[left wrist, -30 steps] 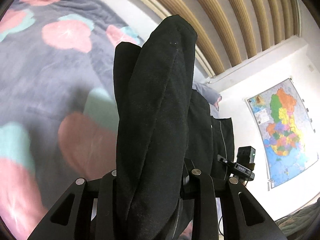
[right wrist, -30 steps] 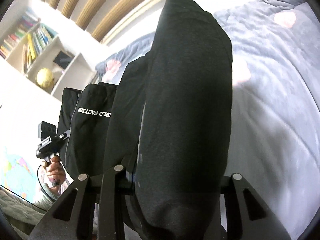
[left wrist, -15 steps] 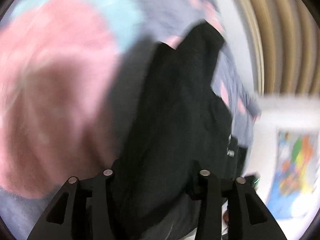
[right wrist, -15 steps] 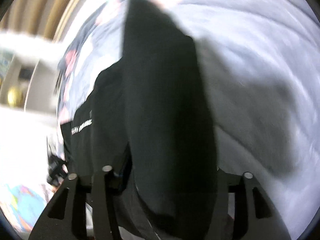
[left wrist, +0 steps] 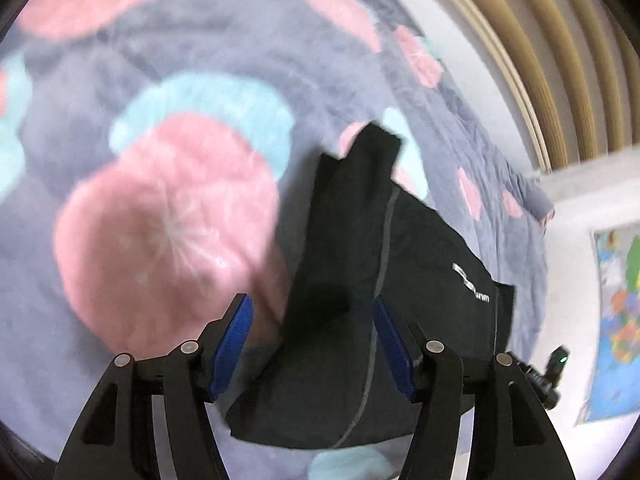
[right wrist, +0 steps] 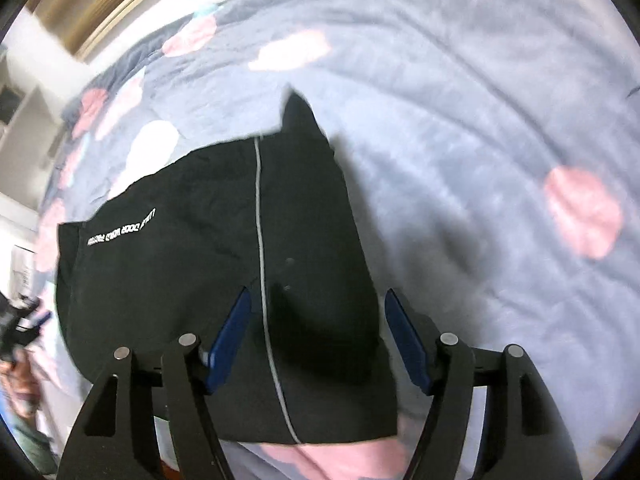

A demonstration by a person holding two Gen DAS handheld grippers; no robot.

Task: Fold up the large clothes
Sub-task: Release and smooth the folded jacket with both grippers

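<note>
Jaws opening on left gripper (left wrist: 310, 346) and right gripper (right wrist: 318, 342), blue pads clear of cloth lying between them. Both views motion-blurred; white lettering (right wrist: 122, 230) on garment unreadable. Black garment (right wrist: 208, 272), folded, pale seam line down it, flat on grey floral bedspread (right wrist: 460, 100). Near hem partly hidden behind gripper frames.
</note>
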